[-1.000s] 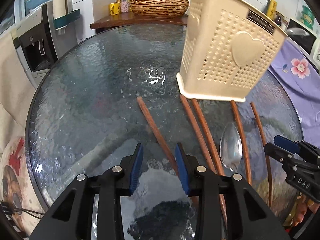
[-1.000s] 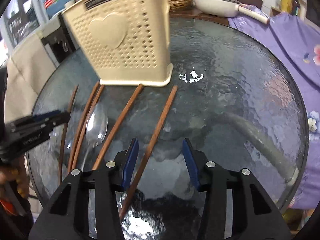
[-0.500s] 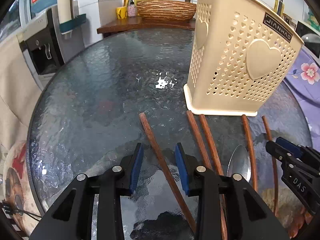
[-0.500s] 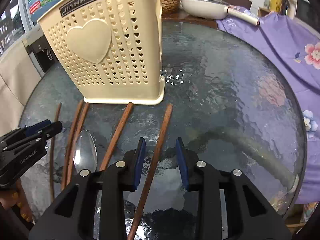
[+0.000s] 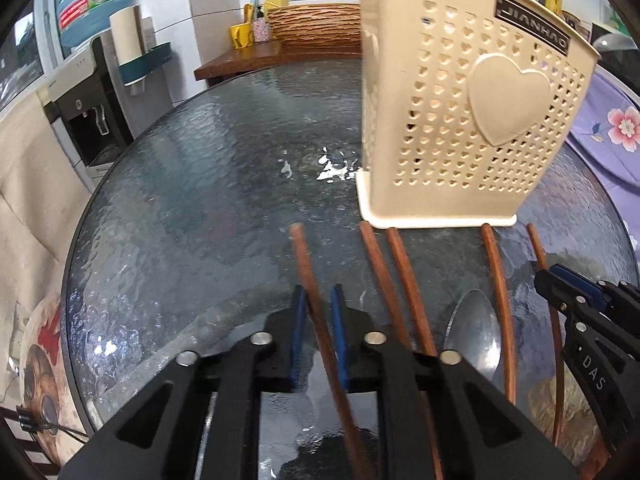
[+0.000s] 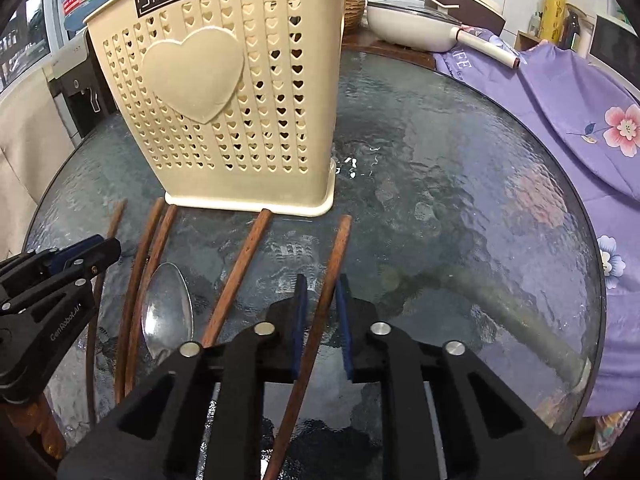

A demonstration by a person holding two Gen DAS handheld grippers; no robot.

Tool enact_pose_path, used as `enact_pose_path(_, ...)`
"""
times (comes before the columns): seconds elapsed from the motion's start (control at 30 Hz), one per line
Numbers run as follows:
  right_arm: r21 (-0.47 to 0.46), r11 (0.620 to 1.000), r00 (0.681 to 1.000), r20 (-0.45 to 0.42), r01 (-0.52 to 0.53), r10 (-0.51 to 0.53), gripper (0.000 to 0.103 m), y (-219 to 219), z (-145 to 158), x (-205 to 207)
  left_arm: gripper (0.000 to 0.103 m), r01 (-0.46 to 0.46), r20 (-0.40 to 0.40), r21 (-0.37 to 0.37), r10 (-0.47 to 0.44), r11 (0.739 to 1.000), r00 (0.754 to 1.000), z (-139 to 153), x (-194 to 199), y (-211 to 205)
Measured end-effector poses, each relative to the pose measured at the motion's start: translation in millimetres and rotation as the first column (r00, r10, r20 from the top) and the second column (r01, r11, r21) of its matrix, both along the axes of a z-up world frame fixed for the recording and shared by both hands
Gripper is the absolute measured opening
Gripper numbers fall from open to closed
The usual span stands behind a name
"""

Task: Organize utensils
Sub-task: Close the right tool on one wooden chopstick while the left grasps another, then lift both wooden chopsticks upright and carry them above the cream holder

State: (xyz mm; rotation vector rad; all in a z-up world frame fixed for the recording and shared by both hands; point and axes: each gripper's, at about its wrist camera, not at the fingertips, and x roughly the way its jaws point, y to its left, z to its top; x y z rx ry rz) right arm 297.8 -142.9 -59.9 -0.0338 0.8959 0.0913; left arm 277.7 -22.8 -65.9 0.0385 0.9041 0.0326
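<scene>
A: L gripper [image 5: 318,308] jaws just closed, pinching leftmost chopstick [image 5: 308,276] mid-shaft; R gripper [image 6: 322,300] same on rightmost chopstick [image 6: 334,256].
B: Both flat on desk [image 5: 208,184], holder [image 6: 224,92] ahead. Probably light, stiff, slick; could pivot.

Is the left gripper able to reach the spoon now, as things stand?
Probably not yet: the left gripper is shut on a chopstick, and two more chopsticks lie between it and the spoon.

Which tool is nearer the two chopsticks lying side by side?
Left. The left tool, just closed on the leftmost chopstick, sits right beside the pair. The right tool, just closed on the rightmost chopstick, is beyond the spoon and another chopstick.
</scene>
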Motion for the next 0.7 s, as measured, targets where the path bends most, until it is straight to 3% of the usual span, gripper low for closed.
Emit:
enact_pose_path(0.53, 0.033, 0.999, 0.999, -0.018, -0.028, 0.028, 0.007, -12, 1, 11, 0.007, 0.031, -0.018, -0.003, -0.031, 1.0, 0.999, 0, 7, 5)
enact_pose_path(0.7, 0.083, 0.996, 0.999, -0.017, -0.032, 0.034, 0.007, -21, 1, 13, 0.007, 0.031, -0.005, -0.016, -0.031, 0.999, 0.999, 0, 7, 5)
